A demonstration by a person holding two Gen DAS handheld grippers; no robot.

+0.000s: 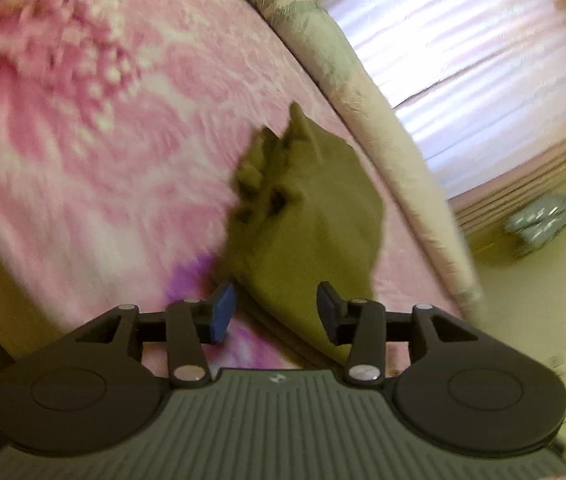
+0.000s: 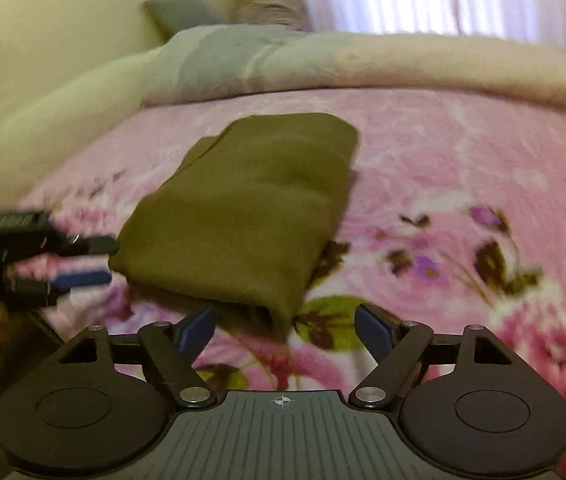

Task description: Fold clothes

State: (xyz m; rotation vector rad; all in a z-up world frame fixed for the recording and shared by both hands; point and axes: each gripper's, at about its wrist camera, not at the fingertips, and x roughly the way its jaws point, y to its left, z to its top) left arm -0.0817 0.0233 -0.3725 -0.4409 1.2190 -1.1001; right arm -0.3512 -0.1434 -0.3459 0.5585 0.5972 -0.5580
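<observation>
Olive garment (image 2: 243,208) folded, compact, on pink floral blanket (image 2: 443,160); both tongs spread, empty.

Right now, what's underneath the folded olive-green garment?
The folded olive-green garment lies on a pink floral fleece blanket that shows all around it. Whatever is directly beneath or within its folds is covered.

My two wrist views, each angled down close over the pink floral blanket (image 2: 463,152), share the folded olive garment (image 1: 303,216), seen from its left end and its near edge.
</observation>
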